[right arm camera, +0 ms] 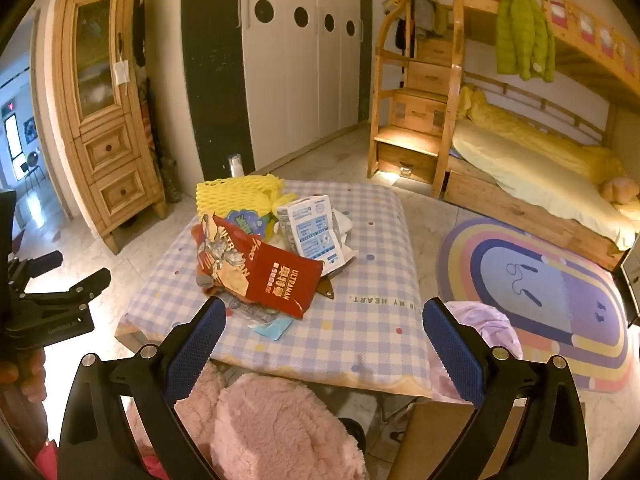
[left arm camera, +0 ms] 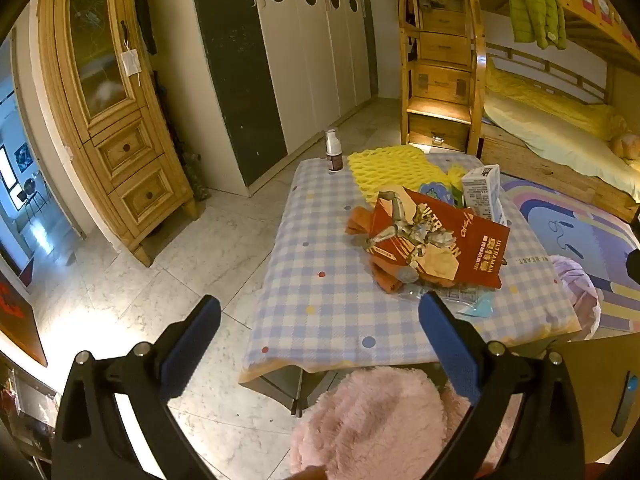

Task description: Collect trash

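Left wrist view: the left gripper (left arm camera: 320, 320) hangs wide open, nothing between its jaws, short of the checked table (left arm camera: 320, 308). On that table, the red Ultraman packet (left arm camera: 440, 240) tops the trash pile, white carton (left arm camera: 482, 190) just behind, yellow foam netting (left arm camera: 390, 168) beyond, possibly clear plastic beneath. Right gripper (right arm camera: 324, 332) gapes empty over the table's near edge.

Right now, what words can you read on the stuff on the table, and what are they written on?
"ULTRAMAN": on the red packet, upside down, beside Chinese characters too small to read.
"IN MY HEART.": on the checked tablecloth, upside down.
White carton: blue print, too small to read.
Small bottle: label too blurred to read.
Blue round sticker: green characters, blurred.
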`<state>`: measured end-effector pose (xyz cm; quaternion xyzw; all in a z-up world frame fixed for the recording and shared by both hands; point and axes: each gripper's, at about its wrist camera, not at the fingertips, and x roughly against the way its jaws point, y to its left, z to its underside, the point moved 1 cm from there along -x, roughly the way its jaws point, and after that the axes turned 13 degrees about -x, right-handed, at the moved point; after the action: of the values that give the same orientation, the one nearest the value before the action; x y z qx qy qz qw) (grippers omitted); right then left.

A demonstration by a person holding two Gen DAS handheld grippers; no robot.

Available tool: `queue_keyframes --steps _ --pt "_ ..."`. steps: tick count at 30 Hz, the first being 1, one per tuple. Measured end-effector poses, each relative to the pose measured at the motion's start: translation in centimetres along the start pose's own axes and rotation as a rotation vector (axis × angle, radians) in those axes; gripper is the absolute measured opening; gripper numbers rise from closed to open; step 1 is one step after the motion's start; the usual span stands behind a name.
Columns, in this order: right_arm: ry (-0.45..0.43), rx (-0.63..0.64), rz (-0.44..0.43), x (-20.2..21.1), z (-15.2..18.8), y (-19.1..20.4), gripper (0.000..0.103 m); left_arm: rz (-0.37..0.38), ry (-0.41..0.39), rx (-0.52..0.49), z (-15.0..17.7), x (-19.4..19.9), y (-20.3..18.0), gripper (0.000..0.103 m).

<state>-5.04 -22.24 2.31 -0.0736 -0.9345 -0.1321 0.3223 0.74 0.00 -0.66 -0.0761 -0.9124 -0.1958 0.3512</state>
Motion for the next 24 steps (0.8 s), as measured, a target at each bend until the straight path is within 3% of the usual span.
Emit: queue_keyframes --steps 24 --pt "-0.001 0.009 -0.003 -0.38 0.34 0.39 0.098 -0.007 0.011 0.008 0.32 -0.41 0.70 0.096"
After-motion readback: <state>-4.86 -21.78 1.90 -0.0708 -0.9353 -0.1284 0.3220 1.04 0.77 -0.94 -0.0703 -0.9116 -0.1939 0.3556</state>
